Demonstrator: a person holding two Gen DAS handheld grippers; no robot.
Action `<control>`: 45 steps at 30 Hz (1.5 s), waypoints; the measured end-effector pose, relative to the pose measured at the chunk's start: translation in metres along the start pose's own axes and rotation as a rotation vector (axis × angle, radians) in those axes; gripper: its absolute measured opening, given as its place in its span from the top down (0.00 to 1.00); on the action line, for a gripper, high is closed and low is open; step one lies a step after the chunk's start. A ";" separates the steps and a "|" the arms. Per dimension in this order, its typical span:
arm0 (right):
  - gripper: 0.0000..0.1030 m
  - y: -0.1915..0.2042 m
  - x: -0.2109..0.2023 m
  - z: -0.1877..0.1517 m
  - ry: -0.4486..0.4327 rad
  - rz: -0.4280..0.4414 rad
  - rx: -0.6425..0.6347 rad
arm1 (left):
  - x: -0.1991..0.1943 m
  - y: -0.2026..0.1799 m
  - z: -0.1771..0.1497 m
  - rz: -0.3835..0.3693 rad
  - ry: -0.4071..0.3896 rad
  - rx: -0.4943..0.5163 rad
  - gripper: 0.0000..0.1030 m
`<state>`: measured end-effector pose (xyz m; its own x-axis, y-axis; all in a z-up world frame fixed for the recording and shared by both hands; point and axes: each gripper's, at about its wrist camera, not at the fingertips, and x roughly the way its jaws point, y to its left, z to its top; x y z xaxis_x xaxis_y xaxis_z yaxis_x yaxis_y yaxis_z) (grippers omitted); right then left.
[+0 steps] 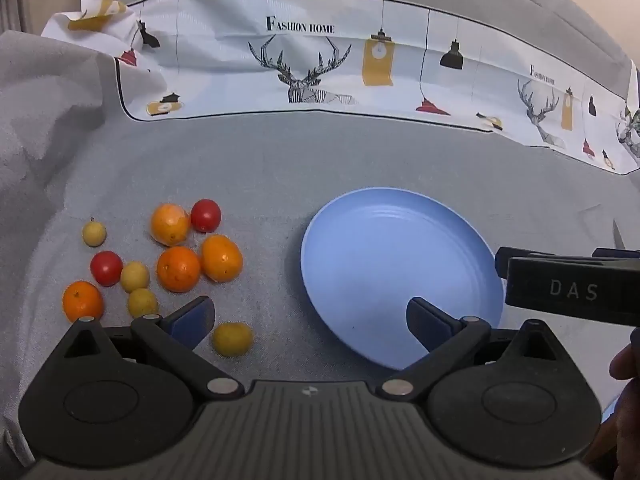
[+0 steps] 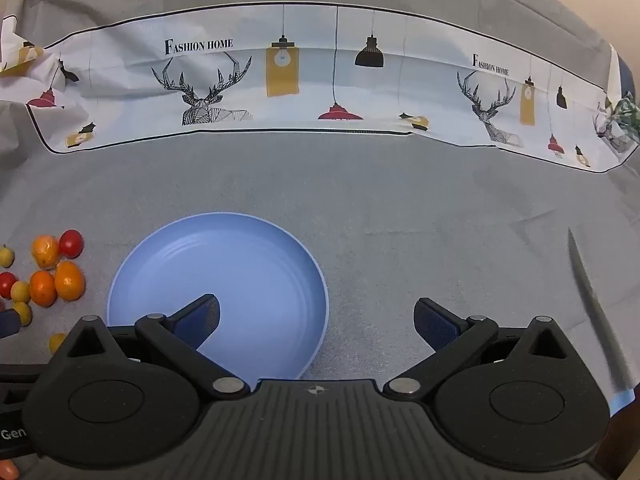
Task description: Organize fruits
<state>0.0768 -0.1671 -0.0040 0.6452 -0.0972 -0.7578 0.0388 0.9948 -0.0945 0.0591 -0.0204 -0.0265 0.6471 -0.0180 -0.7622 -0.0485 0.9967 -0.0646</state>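
Fruit lies loose in a cluster on the left part of a desk [image 1: 280, 168] covered in grey cloth: four oranges [image 1: 178, 269], two red tomatoes [image 1: 205, 215] and several small yellow fruits [image 1: 135, 277], most touching or just beside one another, with one yellow fruit [image 1: 232, 338] apart at the near edge of the group. To the right of the cluster, with a strip of bare grey cloth between, sits a round blue plate [image 1: 400, 240] holding nothing. The left claw [image 1: 310, 322] hangs low at the near side with its two blue-padded fingers spread wide and nothing between them; its left finger is just beside the lone yellow fruit, and its right finger overlaps the plate's near rim in the left wrist view. The right claw [image 2: 316, 318] is likewise spread wide and holds nothing, its left finger over the plate's near right part and its right finger over bare cloth. A knife [image 2: 596, 308] lies near the desk's right edge, well apart from the plate, with broad open cloth between them. Along the far edge a white printed cloth [image 2: 320, 80] with deer and lamps runs the full width, and open grey surface separates it from the plate and the fruit.
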 end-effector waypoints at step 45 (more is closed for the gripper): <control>0.07 0.006 0.001 0.001 0.019 0.002 -0.004 | 0.002 -0.010 0.001 -0.019 0.013 0.014 0.00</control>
<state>0.0788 -0.1611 -0.0044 0.6305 -0.0956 -0.7703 0.0343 0.9949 -0.0953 0.0620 -0.0303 -0.0270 0.6376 -0.0375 -0.7694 -0.0255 0.9972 -0.0698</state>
